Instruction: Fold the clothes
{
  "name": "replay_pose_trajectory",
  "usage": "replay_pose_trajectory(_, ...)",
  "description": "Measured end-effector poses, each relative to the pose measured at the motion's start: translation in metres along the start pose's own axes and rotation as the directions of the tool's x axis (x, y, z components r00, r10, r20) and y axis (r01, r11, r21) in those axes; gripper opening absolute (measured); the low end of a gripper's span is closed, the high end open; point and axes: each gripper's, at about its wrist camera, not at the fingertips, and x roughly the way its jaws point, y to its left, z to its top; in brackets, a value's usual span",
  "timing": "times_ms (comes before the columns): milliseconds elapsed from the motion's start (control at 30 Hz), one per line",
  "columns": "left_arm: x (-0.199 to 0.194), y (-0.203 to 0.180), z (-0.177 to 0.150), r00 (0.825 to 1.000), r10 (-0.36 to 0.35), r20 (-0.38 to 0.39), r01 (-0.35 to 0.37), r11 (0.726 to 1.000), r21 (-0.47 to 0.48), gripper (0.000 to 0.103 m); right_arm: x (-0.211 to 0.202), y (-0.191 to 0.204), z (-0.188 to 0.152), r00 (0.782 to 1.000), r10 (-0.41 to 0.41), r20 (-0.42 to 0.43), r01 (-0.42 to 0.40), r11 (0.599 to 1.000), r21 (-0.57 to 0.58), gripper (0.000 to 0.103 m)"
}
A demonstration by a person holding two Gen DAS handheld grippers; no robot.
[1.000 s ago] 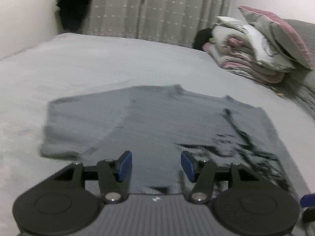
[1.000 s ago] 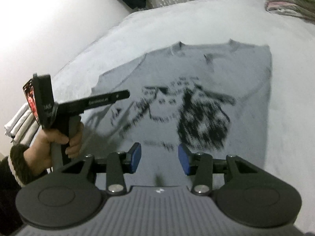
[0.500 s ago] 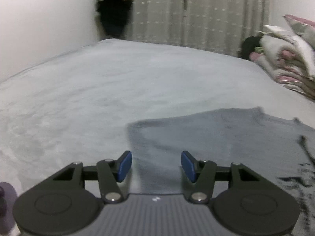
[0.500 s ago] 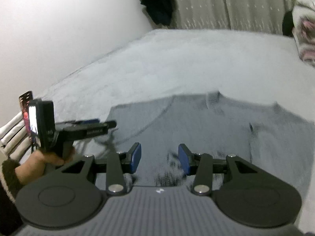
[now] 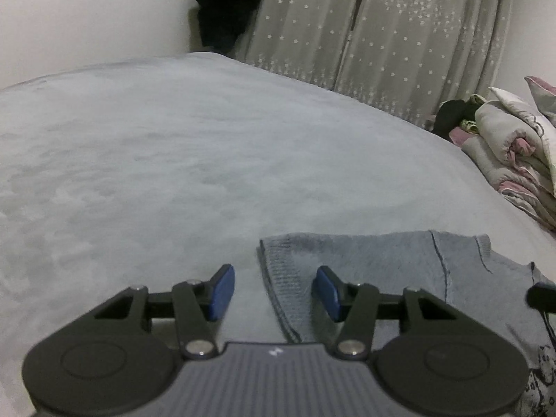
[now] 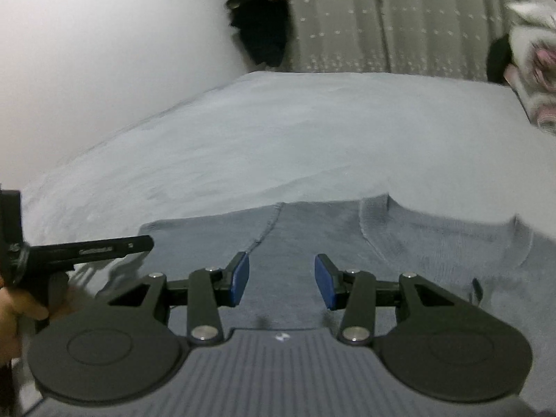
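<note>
A grey sweater lies flat on the pale bed as the left gripper, fingers wide apart and empty, straddles its ribbed cuff at 6 o'clock, while the right gripper, equally spread and empty, hovers over the shoulder.

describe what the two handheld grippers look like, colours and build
Both match. The left gripper and right gripper have matte black linkage arms with silver pivot screws, blue pads on the fingertips, two round black discs and a ribbed dark grey body bearing a small white logo. No cables show.
</note>
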Motion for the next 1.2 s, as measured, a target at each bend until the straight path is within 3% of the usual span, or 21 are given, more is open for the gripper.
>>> replay_pose_trajectory(200,0.009,-0.003,0.001,0.998,-0.063,-0.015,0.063,0.998,-0.005,0.005,0.012,-0.013,-0.009,0.999,0.024,-0.033,-0.021,0.997,0.076,0.047)
replay_pose_trajectory(400,0.001,-0.017,0.005,0.995,-0.103,0.005,0.103,0.995,0.013,0.004,0.014,-0.025,-0.011,0.999,0.018,-0.041,-0.012,0.99,0.137,0.047)
replay_pose_trajectory(667,-0.019,-0.068,0.025,0.97,-0.243,0.029,0.239,0.966,0.1,0.004,0.0,-0.046,-0.007,0.989,0.145,0.021,-0.144,0.935,0.324,0.047)
replay_pose_trajectory(1000,-0.012,-0.119,0.009,0.923,-0.381,-0.062,0.386,0.917,0.103,0.004,-0.02,-0.069,-0.005,0.983,0.157,0.09,-0.181,0.876,0.446,0.047)
replay_pose_trajectory(1200,-0.001,-0.142,-0.014,0.912,-0.388,-0.133,0.405,0.903,0.145,0.005,-0.022,-0.075,-0.009,0.989,0.13,0.075,-0.15,0.873,0.464,0.047)
